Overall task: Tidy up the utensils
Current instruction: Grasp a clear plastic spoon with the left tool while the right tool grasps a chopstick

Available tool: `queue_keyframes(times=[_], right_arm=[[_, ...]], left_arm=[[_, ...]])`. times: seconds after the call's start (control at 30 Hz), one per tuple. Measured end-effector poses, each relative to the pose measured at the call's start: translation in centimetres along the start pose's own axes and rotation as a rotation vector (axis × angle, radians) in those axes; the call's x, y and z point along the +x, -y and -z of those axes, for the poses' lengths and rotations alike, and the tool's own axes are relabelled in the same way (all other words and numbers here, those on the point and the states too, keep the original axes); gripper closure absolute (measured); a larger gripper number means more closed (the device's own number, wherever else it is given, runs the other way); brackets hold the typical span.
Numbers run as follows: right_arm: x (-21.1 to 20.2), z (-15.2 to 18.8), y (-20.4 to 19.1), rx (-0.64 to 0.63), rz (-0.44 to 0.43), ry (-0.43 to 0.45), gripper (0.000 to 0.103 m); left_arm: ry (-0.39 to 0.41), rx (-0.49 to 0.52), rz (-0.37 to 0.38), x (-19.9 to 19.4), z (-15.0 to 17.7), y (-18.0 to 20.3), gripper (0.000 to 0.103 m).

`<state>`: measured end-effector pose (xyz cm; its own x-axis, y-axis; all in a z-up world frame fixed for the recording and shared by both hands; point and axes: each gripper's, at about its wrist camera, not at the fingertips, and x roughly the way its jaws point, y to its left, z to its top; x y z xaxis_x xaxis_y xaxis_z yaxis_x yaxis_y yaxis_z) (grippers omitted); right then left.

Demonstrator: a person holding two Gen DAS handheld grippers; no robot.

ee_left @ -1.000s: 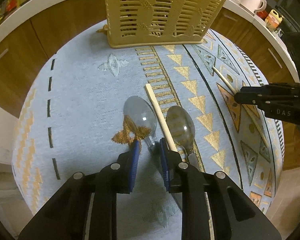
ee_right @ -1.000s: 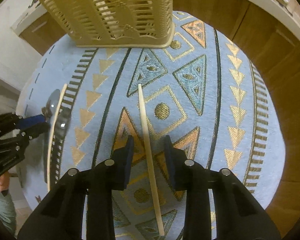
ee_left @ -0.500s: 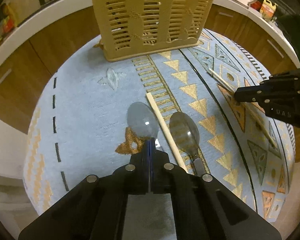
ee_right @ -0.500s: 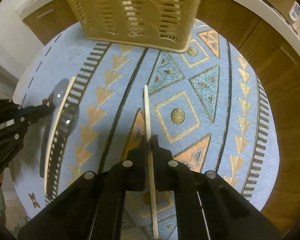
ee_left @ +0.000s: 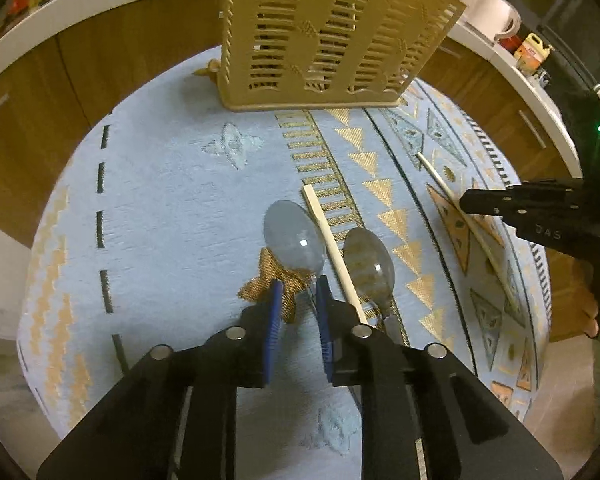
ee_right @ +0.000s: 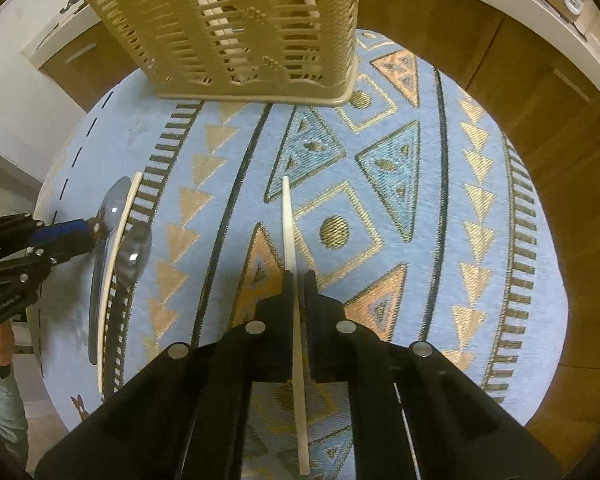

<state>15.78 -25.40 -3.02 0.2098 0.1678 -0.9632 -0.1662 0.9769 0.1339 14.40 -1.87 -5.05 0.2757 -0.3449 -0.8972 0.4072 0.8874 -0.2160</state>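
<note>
Two metal spoons lie on the patterned blue cloth: the left spoon (ee_left: 294, 236) and the right spoon (ee_left: 368, 262), with a pale chopstick (ee_left: 332, 248) between them. My left gripper (ee_left: 298, 292) is open, its blue pads either side of the left spoon's neck. My right gripper (ee_right: 298, 280) is shut on a second chopstick (ee_right: 289, 224), which also shows in the left wrist view (ee_left: 440, 178). The beige slotted utensil basket (ee_left: 332, 36) stands at the far side; it also shows in the right wrist view (ee_right: 236, 28).
The round table's cloth (ee_left: 160, 200) ends in curved edges all round, with brown cabinets (ee_left: 100, 60) and a white counter behind. A white mug (ee_left: 496, 16) and small bottles stand on the counter at the right.
My left gripper shut at the left spoon's neck half a second ago and has opened again; the spoon still lies on the cloth. My right gripper closed on the chopstick and stays shut.
</note>
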Motion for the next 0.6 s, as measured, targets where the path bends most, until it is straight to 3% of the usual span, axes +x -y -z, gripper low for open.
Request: queue_keyframes(times=[0.23, 0.47, 0.53, 0.6], right_arm=[[0.1, 0.8, -0.1, 0.001, -0.015, 0.006, 0.099], [0.0, 1.4, 0.0, -0.002, -0.021, 0.005, 0.099], [0.0, 1.4, -0.1, -0.009, -0.013, 0.004, 0.099], [0.0, 1.4, -0.3, -0.017, -0.004, 0.000, 0.099]], left_arm=[[0.010, 0.015, -0.072, 1.0, -0.4, 1.7, 0.082], [0.010, 0.120, -0.254, 1.9, -0.3, 4.5, 0.079], [0.008, 0.130, -0.249, 1.9, -0.3, 4.5, 0.080], [0.010, 0.152, -0.257, 1.8, -0.3, 4.3, 0.091]])
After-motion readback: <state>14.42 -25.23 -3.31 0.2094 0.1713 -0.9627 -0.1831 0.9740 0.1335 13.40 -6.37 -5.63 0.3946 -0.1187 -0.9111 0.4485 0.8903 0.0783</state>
